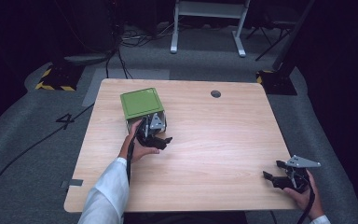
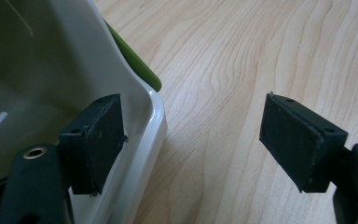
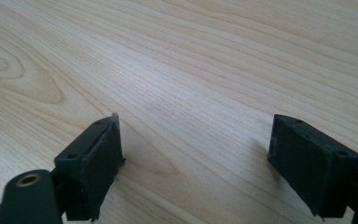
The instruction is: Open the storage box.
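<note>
green-lidded box [image 1: 142, 106] against left gripper [image 1: 161, 135]

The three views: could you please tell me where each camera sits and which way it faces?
High view: above the person's side, looking forward and down on the table; both forearms and hand-held grippers show.
Left gripper view: on the left hand-held gripper, jaws astride the box wall.
Right gripper view: on the right hand-held gripper, over bare wood.
High and left views share the box.
</note>
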The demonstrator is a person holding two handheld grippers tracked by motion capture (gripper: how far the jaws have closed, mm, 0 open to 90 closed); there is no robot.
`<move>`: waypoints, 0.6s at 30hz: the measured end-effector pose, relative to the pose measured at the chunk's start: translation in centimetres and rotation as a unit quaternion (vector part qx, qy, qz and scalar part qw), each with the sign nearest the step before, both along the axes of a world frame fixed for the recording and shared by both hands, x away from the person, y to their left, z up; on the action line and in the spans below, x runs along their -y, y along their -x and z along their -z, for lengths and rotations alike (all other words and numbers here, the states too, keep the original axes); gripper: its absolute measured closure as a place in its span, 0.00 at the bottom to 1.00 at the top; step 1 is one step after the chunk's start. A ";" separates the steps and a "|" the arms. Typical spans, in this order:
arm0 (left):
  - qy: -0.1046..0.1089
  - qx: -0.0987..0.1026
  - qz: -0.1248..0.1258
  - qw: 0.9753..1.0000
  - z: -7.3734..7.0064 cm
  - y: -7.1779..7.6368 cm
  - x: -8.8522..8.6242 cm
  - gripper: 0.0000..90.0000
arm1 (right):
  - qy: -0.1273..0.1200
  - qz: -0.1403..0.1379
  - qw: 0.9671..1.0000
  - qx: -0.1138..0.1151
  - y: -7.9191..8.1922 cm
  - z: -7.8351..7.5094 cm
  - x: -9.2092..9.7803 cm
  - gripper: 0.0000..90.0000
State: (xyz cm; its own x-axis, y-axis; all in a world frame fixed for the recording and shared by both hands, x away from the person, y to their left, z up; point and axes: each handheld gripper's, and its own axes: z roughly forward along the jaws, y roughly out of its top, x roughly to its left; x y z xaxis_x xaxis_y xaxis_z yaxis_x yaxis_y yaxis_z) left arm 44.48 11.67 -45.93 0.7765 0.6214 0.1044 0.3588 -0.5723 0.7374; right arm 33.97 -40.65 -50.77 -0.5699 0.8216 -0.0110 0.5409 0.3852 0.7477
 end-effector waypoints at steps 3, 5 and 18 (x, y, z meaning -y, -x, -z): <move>0.000 -0.006 -0.004 1.000 0.2 -0.3 -0.1 0.27 | 0.000 0.000 1.000 0.000 0.0 0.0 0.0 0.19; -0.003 -0.014 -0.004 1.000 0.3 -0.4 -0.2 0.28 | 0.001 0.000 1.000 0.000 0.0 0.0 0.0 0.19; -0.020 -0.024 0.006 1.000 0.3 -0.2 -0.1 0.52 | 0.001 -0.001 1.000 0.001 0.0 0.0 0.0 0.19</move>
